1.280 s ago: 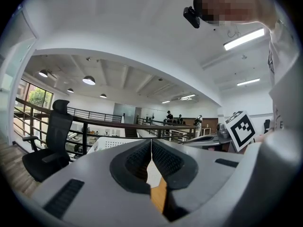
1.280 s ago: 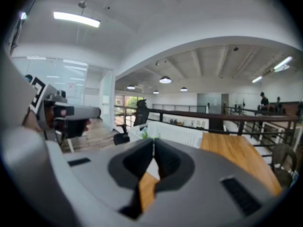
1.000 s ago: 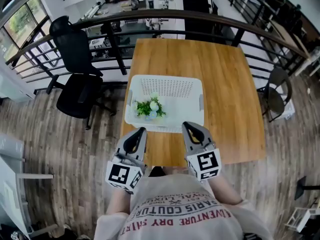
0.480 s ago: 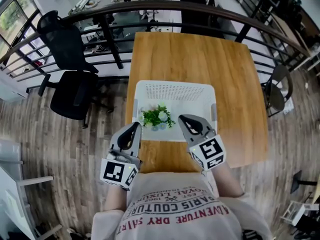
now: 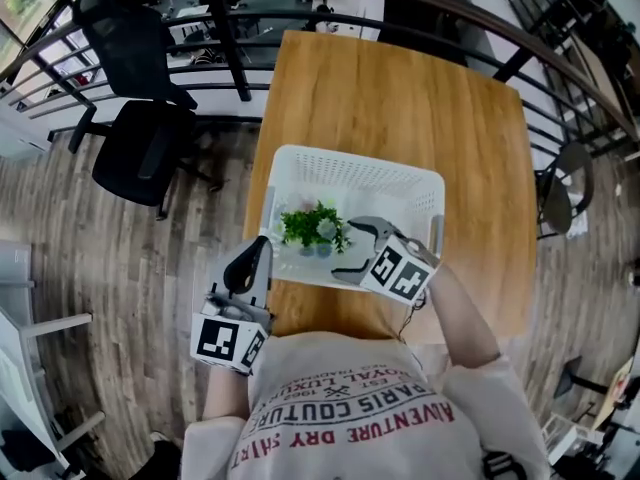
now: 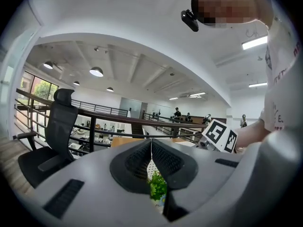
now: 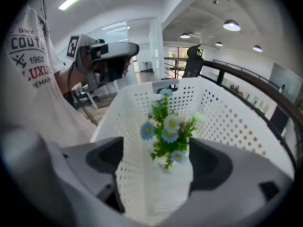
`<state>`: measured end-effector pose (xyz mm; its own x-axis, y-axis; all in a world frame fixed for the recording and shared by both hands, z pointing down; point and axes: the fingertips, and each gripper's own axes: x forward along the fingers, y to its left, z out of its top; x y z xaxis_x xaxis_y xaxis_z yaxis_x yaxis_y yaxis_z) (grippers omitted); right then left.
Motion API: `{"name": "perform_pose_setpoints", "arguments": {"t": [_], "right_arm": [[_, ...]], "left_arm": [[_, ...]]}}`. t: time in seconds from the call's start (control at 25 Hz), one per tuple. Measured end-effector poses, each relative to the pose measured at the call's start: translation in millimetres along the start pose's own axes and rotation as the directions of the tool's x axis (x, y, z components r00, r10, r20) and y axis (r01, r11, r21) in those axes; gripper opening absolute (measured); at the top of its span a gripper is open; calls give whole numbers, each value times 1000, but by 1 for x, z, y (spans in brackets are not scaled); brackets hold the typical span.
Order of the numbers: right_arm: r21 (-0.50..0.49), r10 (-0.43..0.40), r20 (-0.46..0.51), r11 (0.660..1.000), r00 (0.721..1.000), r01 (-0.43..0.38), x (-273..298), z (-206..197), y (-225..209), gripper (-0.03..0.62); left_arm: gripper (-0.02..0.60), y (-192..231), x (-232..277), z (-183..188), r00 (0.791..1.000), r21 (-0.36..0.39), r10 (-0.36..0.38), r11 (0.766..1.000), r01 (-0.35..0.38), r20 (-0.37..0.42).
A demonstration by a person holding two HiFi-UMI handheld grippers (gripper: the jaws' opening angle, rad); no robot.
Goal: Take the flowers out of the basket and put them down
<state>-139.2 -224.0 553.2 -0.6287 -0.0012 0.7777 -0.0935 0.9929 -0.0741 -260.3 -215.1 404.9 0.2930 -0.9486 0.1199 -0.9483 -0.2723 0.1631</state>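
Opening its jaws, the right gripper [image 5: 343,247] points at the flowers [image 5: 313,228] just ahead, untouched, inside the basket [image 5: 400,183].

**Surroundings of the work area, seen from above.**
A wooden table [image 5: 400,98] extends ahead and to the right of the left claw [image 5: 259,246]. A black office chair [image 5: 140,138] stands ahead and to the claw's left, on the plank floor [image 5: 90,268]. A dark metal railing [image 5: 228,53] curves past the table's far end, well ahead of the claw. A small dark chair [image 5: 562,193] stands far to the claw's right, beyond the table's side edge.
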Motion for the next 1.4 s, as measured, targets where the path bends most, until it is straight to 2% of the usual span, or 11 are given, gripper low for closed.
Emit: {"name": "perform_pose_setpoints", "arguments": {"t": [0.2, 0.48, 0.72, 0.88, 1.08, 1.28, 1.4], "right_arm": [[63, 12, 4, 998, 1000, -13, 37, -3, -24, 457], [66, 30, -100, 998, 995, -23, 84, -28, -44, 474], [43, 42, -147, 998, 988, -36, 121, -39, -49, 477], [24, 21, -151, 1000, 988, -18, 132, -41, -55, 476], [-56, -9, -178, 998, 984, -1, 145, -54, -61, 474], [-22, 0, -134, 1000, 991, -3, 152, -55, -63, 475], [-27, -10, -152, 1000, 988, 6, 152, -54, -64, 476]], "left_arm": [[28, 17, -1, -9, 999, -8, 48, 999, -49, -21], [28, 32, -1, -19, 996, -41, 73, 996, -75, -44], [28, 41, 1, -28, 995, -42, 65, 997, -68, -77], [28, 45, 7, -31, 995, -55, 53, 997, -58, -86], [28, 41, 16, -35, 996, -70, 9, 997, -16, -89], [28, 43, 21, -39, 995, -77, -6, 997, -1, -100], [28, 45, 20, -43, 994, -80, -7, 997, -2, -112]]}}
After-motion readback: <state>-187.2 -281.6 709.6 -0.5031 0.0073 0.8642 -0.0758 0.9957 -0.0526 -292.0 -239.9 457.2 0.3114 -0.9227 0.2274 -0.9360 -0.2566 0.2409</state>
